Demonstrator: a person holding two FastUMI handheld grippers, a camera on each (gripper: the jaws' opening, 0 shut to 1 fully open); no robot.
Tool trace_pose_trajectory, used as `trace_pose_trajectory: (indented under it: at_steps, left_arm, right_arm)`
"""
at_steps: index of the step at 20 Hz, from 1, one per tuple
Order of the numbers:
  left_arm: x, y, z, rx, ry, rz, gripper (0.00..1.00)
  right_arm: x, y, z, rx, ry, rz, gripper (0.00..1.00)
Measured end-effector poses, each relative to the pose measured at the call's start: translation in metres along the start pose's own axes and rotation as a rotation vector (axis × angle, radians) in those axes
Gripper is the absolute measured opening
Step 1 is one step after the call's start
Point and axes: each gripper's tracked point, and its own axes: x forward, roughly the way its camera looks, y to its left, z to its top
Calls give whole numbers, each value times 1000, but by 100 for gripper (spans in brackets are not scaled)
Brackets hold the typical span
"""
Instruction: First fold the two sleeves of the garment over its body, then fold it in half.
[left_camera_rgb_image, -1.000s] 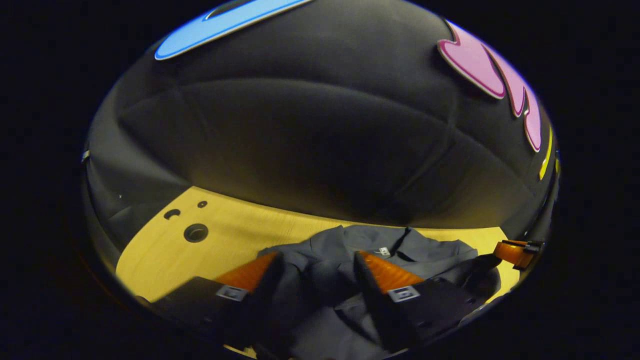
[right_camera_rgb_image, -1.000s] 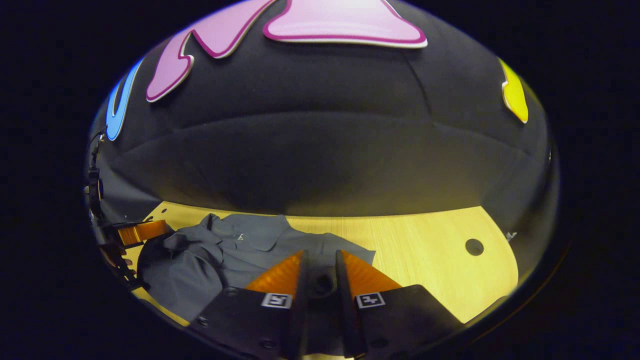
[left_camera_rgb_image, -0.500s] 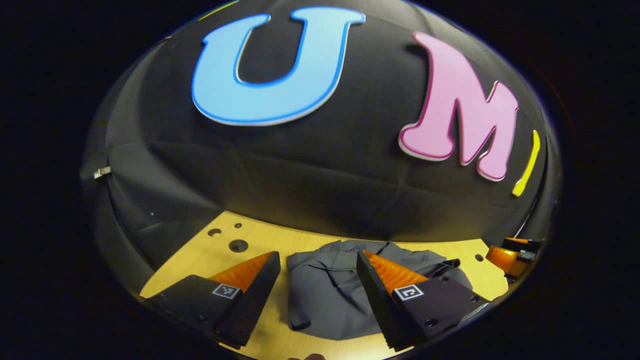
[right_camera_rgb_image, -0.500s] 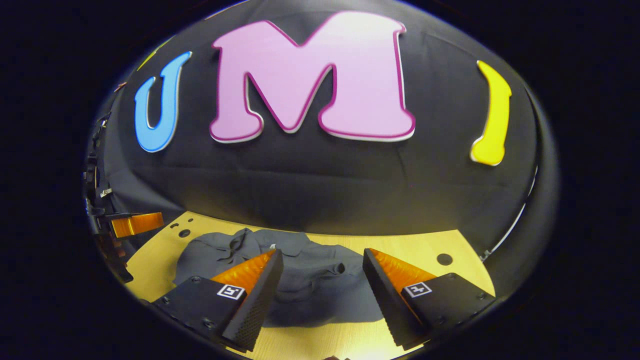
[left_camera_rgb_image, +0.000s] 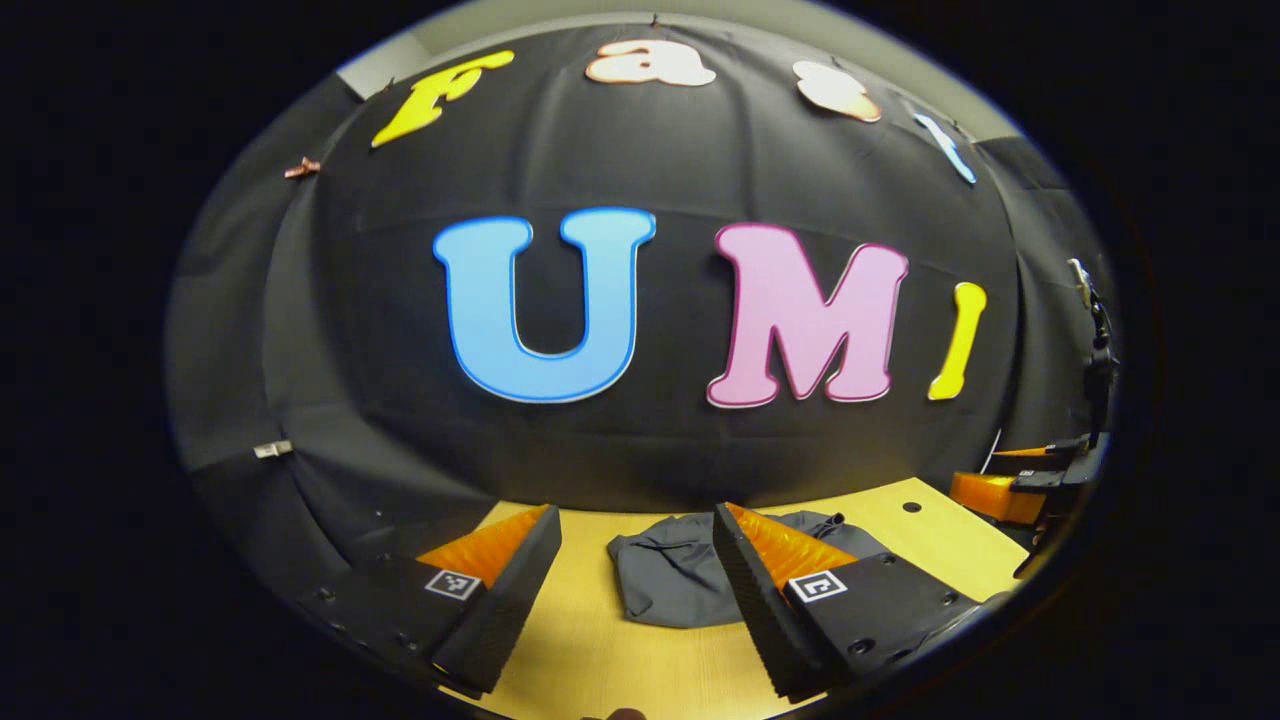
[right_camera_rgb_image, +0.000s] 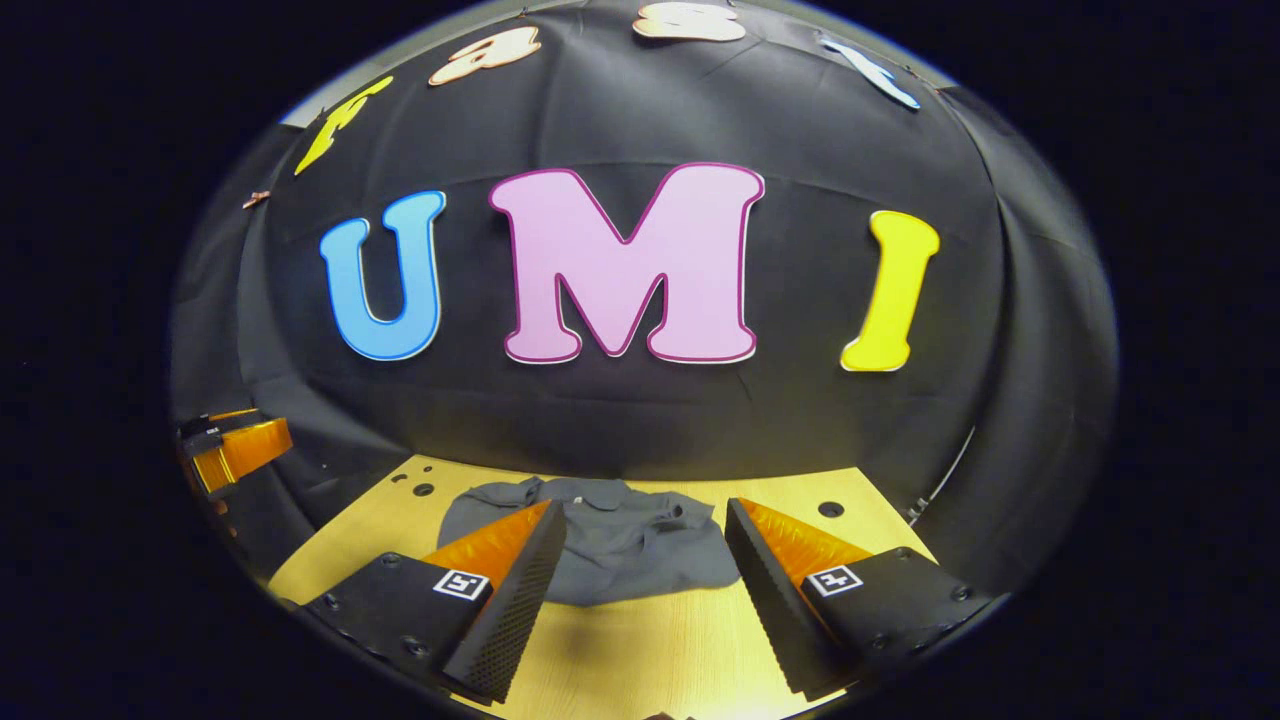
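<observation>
step in hand: looks like the wrap-up. Garment (right_camera_rgb_image: 610, 545) sits as a compact grey bundle on the bench (right_camera_rgb_image: 640, 650), so probably both sleeve folds and the half fold are done, though can't confirm every layer from here.

doing it well: back off straight and high, no dragging a fingertip across the top layer, or the fold pops open. Worth a glance at the rumpled edge around 1 o'clock of the bundle in the right gripper view; if a sleeve end is poking out there, tuck it before calling it finished. Soft cloth, so should stay put if nothing snags it.

garment location: mid-bench, toward the far edge near the booth wall. In the left gripper view, at 12 to 1 o'clock of the gap between the fingers, partly behind the right-hand finger. In the right gripper view, dead ahead at 12 o'clock.

left gripper (left_camera_rgb_image: 635, 590): released, fingers spread wide, nothing between them but bare bench and the garment farther off. Raised and well apart from the cloth, aimed fairly level at the wall. Also visible far off at 9 o'clock in the right gripper view.

right gripper (right_camera_rgb_image: 645, 590): released too, spread wide, holding nothing. Lifted clear of the garment, pointing level-ish. Shows at 3 o'clock in the left gripper view.

hands: not really visible, can't say much about grip.
</observation>
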Motion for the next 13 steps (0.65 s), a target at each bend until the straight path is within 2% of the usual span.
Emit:
trace_pose_trajectory:
  at_steps: [3, 6, 11, 12, 13]
  left_arm:
    - [-46, -17, 4, 5, -19, -27, 95]
    - [-89, -28, 7, -32, -62, -26, 95]
    - [-143, -43, -16, -94, -92, -50, 96]
    - [-150, -41, -24, -96, -95, -40, 92]
    - [-156, -40, -35, -99, -85, -28, 92]
  right_arm:
    - [-48, 7, -7, 16, -1, 1, 99]
    - [-91, 7, -15, 12, -17, -1, 99]
    - [-145, 11, -27, 22, -54, 39, 99]
    - [-152, 10, -30, 26, -55, 46, 99]
    - [-156, 9, -35, 30, -55, 52, 99]
